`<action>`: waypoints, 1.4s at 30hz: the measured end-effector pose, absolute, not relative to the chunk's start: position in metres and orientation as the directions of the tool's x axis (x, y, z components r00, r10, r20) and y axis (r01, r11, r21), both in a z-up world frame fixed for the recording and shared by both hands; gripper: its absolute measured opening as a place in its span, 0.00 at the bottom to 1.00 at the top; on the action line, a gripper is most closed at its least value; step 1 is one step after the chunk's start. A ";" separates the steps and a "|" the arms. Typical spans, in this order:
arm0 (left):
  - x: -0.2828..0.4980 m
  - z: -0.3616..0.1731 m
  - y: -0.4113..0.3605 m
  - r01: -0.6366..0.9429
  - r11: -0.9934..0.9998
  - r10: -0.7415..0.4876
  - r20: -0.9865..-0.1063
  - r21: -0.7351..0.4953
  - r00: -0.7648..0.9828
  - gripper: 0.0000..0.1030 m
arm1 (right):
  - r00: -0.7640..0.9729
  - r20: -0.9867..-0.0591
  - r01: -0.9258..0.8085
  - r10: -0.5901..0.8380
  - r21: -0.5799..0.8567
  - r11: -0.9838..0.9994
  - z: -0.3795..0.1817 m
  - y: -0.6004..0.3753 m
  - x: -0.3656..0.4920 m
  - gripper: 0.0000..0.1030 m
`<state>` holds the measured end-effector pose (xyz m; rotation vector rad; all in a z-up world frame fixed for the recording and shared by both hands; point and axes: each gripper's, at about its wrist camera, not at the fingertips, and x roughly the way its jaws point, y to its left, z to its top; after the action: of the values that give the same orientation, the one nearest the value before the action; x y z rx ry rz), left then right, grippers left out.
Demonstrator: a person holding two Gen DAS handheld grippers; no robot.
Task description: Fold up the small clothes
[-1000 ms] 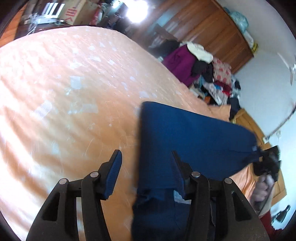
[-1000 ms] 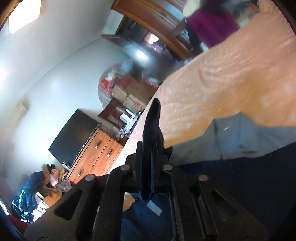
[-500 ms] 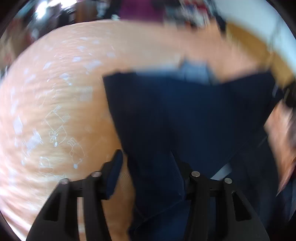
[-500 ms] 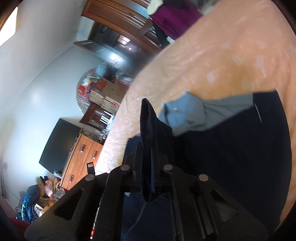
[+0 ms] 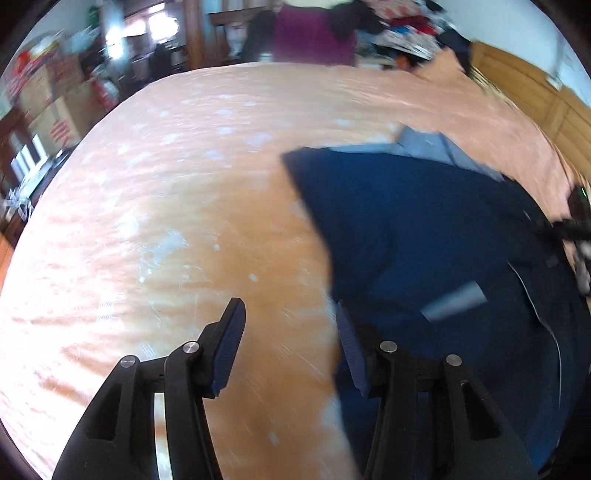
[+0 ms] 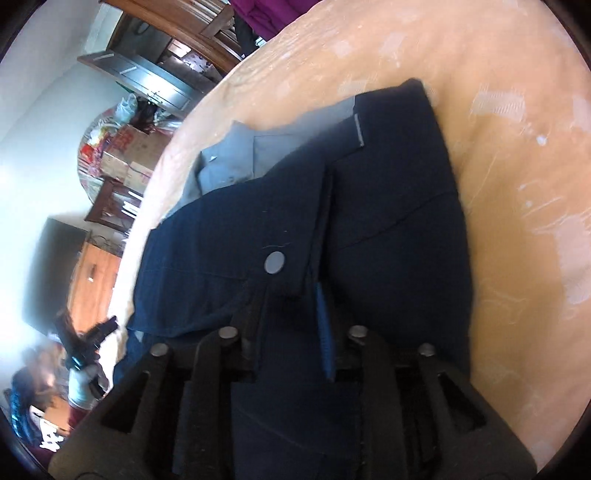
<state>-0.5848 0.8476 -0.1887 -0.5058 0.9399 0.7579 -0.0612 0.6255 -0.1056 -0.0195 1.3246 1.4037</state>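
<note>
Dark navy shorts (image 5: 424, 236) with grey pocket lining (image 5: 424, 146) lie spread on the orange bed sheet (image 5: 184, 221). My left gripper (image 5: 290, 332) stands open just off the garment's left edge, its right finger against the cloth and nothing between the fingers. In the right wrist view the shorts (image 6: 388, 192) fill the middle, with a grey button (image 6: 275, 262) on the waistband. My right gripper (image 6: 291, 314) has its jaws partly apart, with navy cloth draped over the left finger and one blue pad (image 6: 325, 332) showing. The right gripper (image 5: 576, 221) also appears, blurred, at the left view's right edge.
A pile of clothes, one purple (image 5: 314, 33), lies beyond the bed's far edge. Wooden cabinets (image 6: 173, 26), cardboard boxes (image 6: 129, 147) and a dark television (image 6: 48, 273) stand along the walls. A gloved hand (image 6: 83, 384) holds the left gripper (image 6: 85, 343).
The shorts have come down from being held up and now lie on the sheet. The right gripper's jaws have parted. The left gripper has swung left, off the cloth.
</note>
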 end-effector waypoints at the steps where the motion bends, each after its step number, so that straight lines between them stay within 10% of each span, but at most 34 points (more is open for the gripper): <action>1: -0.580 -0.192 0.844 -0.752 0.655 0.333 -0.866 -0.072 0.373 0.51 | -0.356 -0.646 -0.681 0.675 0.674 0.286 -0.107 0.625 -0.060 0.25; 17: -0.592 -0.231 0.842 -0.860 0.506 0.400 -0.867 -0.062 0.298 0.59 | -0.394 -0.611 -0.649 0.687 0.714 0.263 -0.105 0.615 -0.059 0.26; 26: -0.596 -0.231 0.834 -0.866 0.497 0.425 -0.857 -0.049 0.292 0.59 | -0.399 -0.585 -0.643 0.706 0.727 0.239 -0.089 0.618 -0.064 0.49; 28: -0.595 -0.230 0.833 -0.865 0.500 0.431 -0.855 -0.040 0.289 0.59 | -0.388 -0.638 -0.677 0.665 0.687 0.264 -0.098 0.631 -0.070 0.43; 31: -0.591 -0.234 0.837 -0.866 0.498 0.430 -0.855 -0.043 0.289 0.60 | -0.348 -0.678 -0.705 0.648 0.645 0.296 -0.103 0.642 -0.074 0.02; 40: -0.598 -0.235 0.836 -0.881 0.471 0.453 -0.841 -0.056 0.296 0.62 | -0.340 -0.718 -0.748 0.607 0.598 0.288 -0.107 0.609 -0.083 0.00; 42: -0.599 -0.234 0.835 -0.881 0.469 0.456 -0.838 -0.058 0.298 0.62 | -0.191 -0.791 -0.848 0.582 0.432 0.308 -0.077 0.608 -0.089 0.34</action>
<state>-0.5995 0.8349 -0.2337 -0.5836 0.8631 0.9586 -0.0886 0.6083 -0.0772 -0.2960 1.1851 1.3182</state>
